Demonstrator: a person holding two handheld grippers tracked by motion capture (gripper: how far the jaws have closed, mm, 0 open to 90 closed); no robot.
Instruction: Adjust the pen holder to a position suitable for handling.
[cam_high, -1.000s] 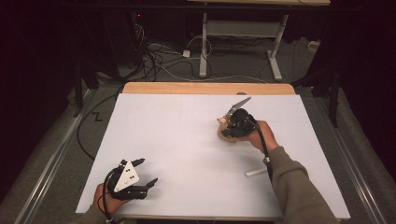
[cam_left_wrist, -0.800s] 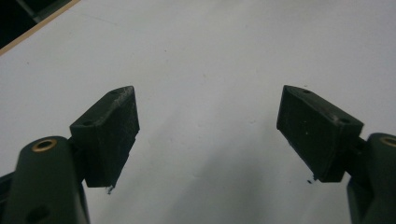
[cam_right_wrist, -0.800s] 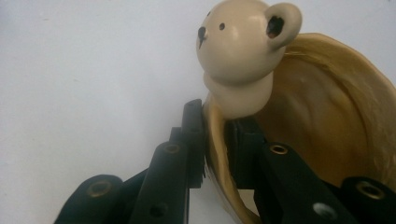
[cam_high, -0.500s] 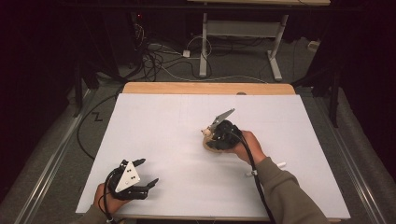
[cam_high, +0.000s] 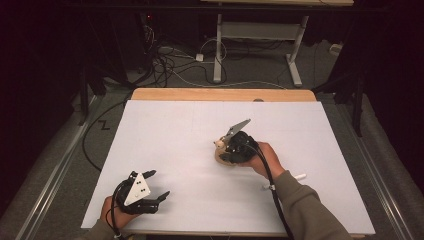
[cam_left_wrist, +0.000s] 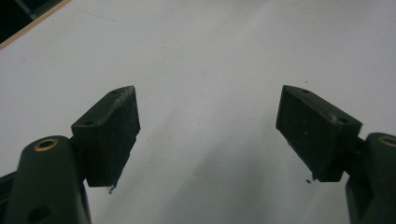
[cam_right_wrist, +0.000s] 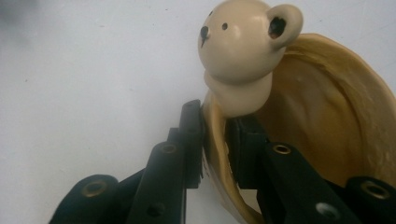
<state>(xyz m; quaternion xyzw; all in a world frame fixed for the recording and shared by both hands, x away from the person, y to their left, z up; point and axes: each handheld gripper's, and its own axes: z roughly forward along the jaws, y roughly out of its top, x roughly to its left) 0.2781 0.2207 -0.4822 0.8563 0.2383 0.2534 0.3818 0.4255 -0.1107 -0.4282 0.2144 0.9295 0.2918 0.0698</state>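
Observation:
A beige bowl (cam_right_wrist: 327, 116) with a small bear head (cam_right_wrist: 238, 42) on its rim rests on the white table sheet (cam_high: 190, 130) right of centre. In the high view the bowl (cam_high: 223, 157) peeks out from under the hand. My right gripper (cam_right_wrist: 217, 115) straddles the rim just below the bear, one jaw outside and one inside, pads against the rim. Its jaws have just been opening slightly, with the rim still between them. My left gripper (cam_high: 159, 184) sits near the front left corner, open and empty, and its jaws (cam_left_wrist: 208, 135) stand wide over bare sheet.
A small white stick (cam_high: 299, 176) lies on the sheet to the right of the right hand. The wooden table edge (cam_high: 220, 94) shows at the back. Beyond the table are cables and a desk frame (cam_high: 250, 40) on the floor.
The right hand has carried the bowl leftward and toward the near side, mostly in the earlier half second. The left gripper has stayed where it was.

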